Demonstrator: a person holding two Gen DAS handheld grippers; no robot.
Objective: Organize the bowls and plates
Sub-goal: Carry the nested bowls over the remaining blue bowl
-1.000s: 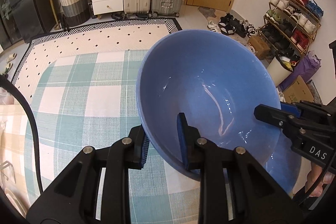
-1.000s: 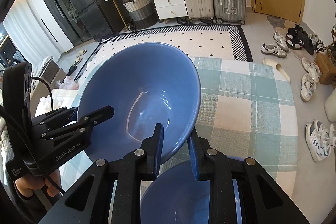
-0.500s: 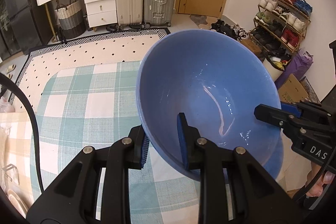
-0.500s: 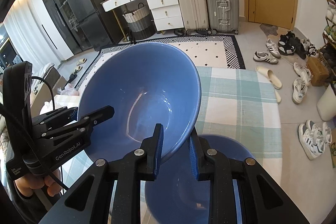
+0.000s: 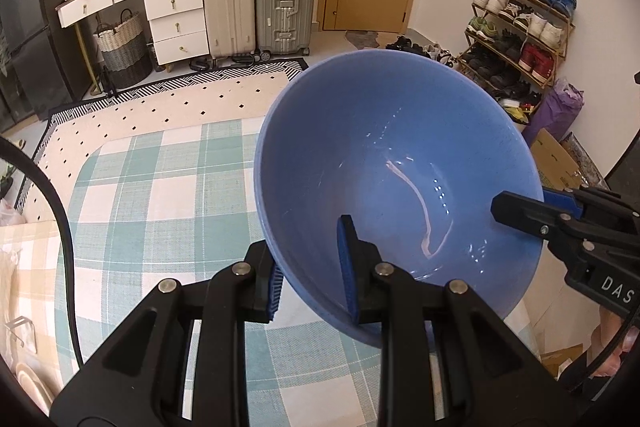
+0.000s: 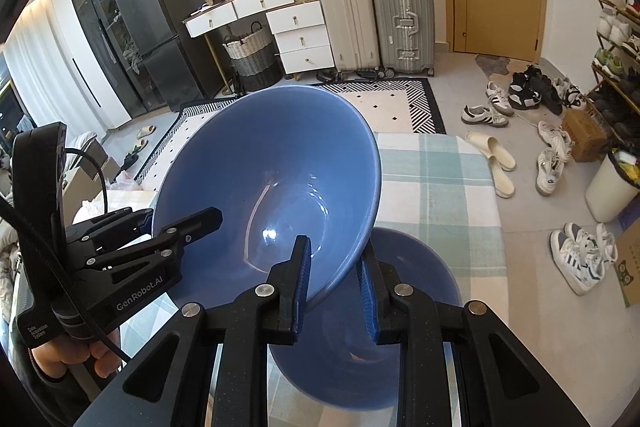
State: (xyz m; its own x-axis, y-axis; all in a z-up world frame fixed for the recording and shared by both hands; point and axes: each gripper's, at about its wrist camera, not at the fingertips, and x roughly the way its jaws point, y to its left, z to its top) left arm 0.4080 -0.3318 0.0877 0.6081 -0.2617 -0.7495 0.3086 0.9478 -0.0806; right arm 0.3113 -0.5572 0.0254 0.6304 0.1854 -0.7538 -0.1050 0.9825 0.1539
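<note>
Between our fingers: both grippers, left gripper (image 5: 310, 273) and right gripper (image 6: 334, 283), pinching rim of blue bowl (image 5: 396, 179), held above second blue bowl (image 6: 372, 327). Thin rim grips, so we reckon uneven pull could twist bowl loose.

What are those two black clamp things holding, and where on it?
One large blue bowl, by its rim: the left hand-held gripper and right hand-held gripper each pinch opposite edges.

Held bowl (image 6: 272, 183) above table (image 6: 440, 187), 2nd bowl (image 6: 404, 307) under it; suitcases (image 6: 376, 23) behind.
</note>
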